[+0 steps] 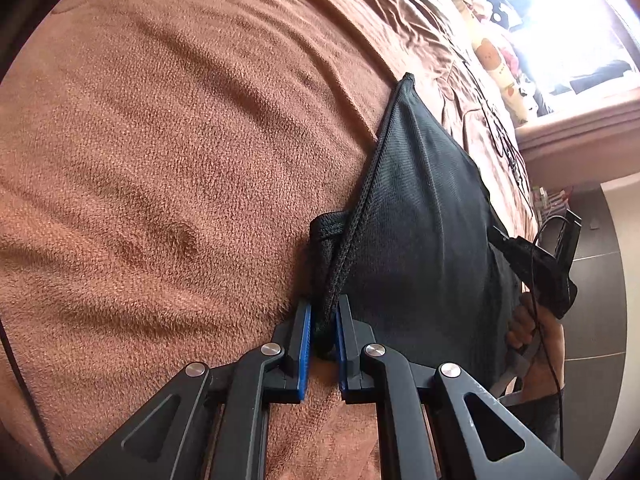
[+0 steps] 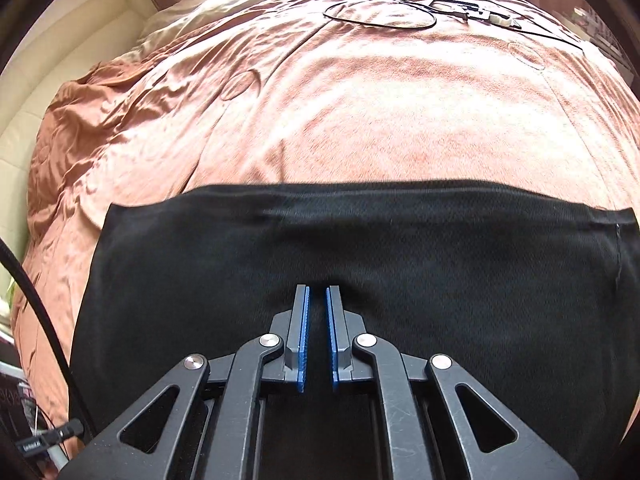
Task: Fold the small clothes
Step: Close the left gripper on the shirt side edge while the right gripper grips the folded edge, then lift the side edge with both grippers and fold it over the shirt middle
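Note:
A black mesh garment (image 1: 420, 220) hangs stretched above a brown fleece blanket (image 1: 160, 140). My left gripper (image 1: 323, 312) is shut on its bunched, hemmed edge, which runs between the blue pads. In the left wrist view the other gripper's black body (image 1: 540, 264) sits at the garment's far side, with a hand (image 1: 528, 328) below it. In the right wrist view the garment (image 2: 400, 248) spreads wide and fairly flat over the blanket (image 2: 380, 120). My right gripper (image 2: 318, 290) is shut on the fabric, which puckers at the fingertips.
A black cable loop and a small device (image 2: 380, 12) lie on the far part of the bed. Printed pillows (image 1: 496, 60) sit by a bright window. A cream padded panel (image 2: 40, 92) borders the bed on the left. Dark tiled floor (image 1: 600, 280) shows beside the bed.

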A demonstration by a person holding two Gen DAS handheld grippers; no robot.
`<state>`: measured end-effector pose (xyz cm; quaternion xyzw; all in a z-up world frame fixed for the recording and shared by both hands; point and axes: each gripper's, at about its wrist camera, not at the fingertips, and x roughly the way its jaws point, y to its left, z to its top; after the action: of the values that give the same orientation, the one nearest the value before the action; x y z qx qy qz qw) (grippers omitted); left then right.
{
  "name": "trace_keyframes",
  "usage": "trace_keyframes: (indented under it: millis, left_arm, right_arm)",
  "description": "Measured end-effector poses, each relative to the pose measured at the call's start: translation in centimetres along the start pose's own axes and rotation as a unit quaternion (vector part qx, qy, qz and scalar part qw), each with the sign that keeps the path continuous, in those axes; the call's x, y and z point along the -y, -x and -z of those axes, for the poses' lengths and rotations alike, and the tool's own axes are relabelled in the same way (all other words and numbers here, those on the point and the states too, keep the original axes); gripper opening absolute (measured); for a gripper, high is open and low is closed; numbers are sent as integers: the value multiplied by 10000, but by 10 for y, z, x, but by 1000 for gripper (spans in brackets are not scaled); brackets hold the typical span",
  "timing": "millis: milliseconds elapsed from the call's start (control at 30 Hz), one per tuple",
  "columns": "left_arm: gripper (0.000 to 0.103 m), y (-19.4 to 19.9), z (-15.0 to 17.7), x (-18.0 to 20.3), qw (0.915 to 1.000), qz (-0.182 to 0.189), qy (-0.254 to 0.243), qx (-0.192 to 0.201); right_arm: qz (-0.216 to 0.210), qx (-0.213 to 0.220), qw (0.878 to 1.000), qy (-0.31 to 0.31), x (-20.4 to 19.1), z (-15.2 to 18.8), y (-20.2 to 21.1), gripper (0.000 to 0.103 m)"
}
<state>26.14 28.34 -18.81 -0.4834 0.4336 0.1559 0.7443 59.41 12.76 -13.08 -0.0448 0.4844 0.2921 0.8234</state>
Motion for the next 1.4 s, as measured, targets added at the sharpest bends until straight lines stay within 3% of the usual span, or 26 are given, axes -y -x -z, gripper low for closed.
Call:
trace_keyframes:
  millis: [300, 433, 667, 867, 1167, 1400]
  left_arm:
    - [10, -4, -1, -3, 9999, 86, 52, 13]
    - [9, 0, 0, -5, 9997, 253, 19, 13]
    - [9, 20, -3, 4, 9961, 875, -5, 81]
    - [8, 41, -5, 35, 9895, 1393, -340, 198]
    - [8, 55, -10, 95, 9798, 1791, -873, 167]
    - [8, 62, -7, 147, 9758, 1760, -1296, 105]
  right_arm:
    - [190, -57, 9997, 163, -12, -16, -7, 5]
    - [105, -114, 9993, 339, -24, 0, 13, 5]
    - [-135, -325, 9982, 494, -31, 44, 47, 5]
    - [-263, -320, 9984, 373, -24, 85, 76, 5]
    - [-461, -385, 9981, -117, -9, 137, 101, 5]
    - [-448, -530, 9964, -494, -9, 161, 113, 5]
